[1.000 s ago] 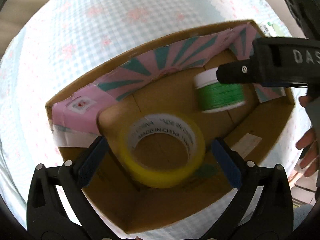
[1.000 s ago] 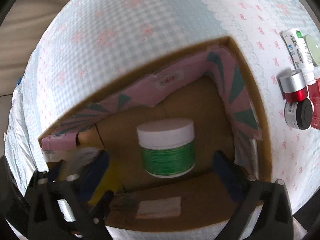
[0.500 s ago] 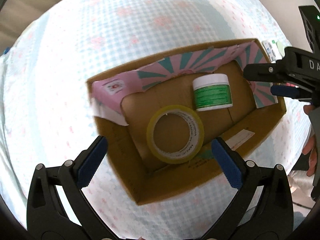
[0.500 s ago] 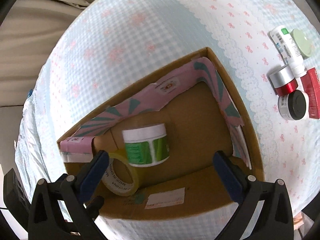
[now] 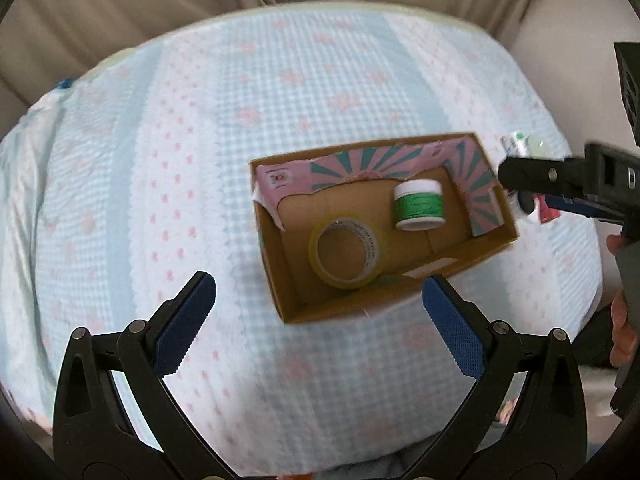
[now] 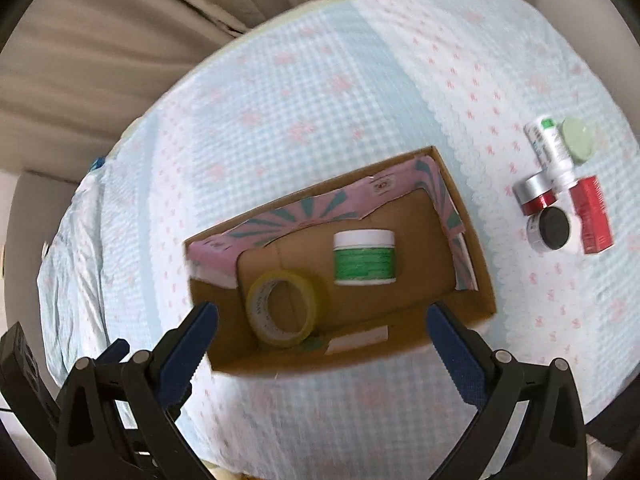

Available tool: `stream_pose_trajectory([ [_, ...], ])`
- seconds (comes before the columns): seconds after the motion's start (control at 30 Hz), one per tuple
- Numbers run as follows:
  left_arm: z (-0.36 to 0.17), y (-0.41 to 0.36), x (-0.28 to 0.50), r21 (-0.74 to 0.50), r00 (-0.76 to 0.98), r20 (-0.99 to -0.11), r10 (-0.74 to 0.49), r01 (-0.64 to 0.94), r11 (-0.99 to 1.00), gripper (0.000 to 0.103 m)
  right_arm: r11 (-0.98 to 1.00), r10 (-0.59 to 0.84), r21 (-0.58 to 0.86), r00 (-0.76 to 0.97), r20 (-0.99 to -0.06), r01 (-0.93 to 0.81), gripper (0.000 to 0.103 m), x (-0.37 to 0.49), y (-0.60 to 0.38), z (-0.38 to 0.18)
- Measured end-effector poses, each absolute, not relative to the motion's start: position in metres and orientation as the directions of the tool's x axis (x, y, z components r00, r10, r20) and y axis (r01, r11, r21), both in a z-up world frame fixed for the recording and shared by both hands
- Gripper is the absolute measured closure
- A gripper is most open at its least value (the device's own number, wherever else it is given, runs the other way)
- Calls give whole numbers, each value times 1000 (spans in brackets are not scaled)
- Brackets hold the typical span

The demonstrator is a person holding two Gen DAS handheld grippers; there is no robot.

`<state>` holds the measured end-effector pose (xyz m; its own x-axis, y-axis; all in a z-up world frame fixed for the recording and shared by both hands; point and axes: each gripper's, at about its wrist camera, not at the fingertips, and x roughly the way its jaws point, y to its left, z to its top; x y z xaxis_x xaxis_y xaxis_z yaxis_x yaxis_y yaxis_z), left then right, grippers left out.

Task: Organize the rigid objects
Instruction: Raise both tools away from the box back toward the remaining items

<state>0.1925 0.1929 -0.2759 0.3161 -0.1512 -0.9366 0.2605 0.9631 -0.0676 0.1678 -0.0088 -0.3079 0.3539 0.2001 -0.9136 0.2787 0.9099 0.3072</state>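
Note:
A cardboard box (image 5: pixel 280 284) (image 6: pixel 476 280) with a pink and teal liner sits on the bed. Inside it lie a yellow tape roll (image 5: pixel 347 250) (image 6: pixel 285 307) and a green jar with a white lid (image 5: pixel 419 205) (image 6: pixel 364 257). My left gripper (image 5: pixel 318 322) is open and empty, raised above and in front of the box. My right gripper (image 6: pixel 320 338) is open and empty, also above the box's near side; its body shows at the right of the left wrist view (image 5: pixel 568 186).
To the right of the box lie a white tube (image 6: pixel 550 154), a pale green lid (image 6: pixel 578 144), a silver and red jar (image 6: pixel 536 194), a black-lidded jar (image 6: pixel 552 228) and a red box (image 6: pixel 592 214). The bed has a light blue patterned cover (image 5: pixel 160 160). Curtains hang behind.
Both grippers have pulled up and back from the box, leaving the tape roll and green jar inside. The box now looks smaller and more of the bed shows.

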Motion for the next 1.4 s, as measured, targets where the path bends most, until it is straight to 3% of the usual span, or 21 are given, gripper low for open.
stream_pose_trajectory([
  [0.2,-231,199,154,-85,402,-901,-164,207,975,0,971,76,159,405,-911,176,0,123,4,-249],
  [0.43,-196,197,130,-180,465,-856,-228,146,973,0,982,-62,41,526,-848,183,0,63,-19,-188],
  [0.77,-138,137,103,-140,586,-784,-203,152,978,0,956,-116,84,628,-770,280,0,-2,-97,-136],
  [1.17,-142,-4,60,-133,659,-743,-119,29,991,0,971,-78,99,680,-729,217,0,-28,-227,-143],
  [1.4,-158,-76,59,-167,667,-731,-144,29,985,0,971,-60,121,698,-714,207,0,-22,-291,-150],
])
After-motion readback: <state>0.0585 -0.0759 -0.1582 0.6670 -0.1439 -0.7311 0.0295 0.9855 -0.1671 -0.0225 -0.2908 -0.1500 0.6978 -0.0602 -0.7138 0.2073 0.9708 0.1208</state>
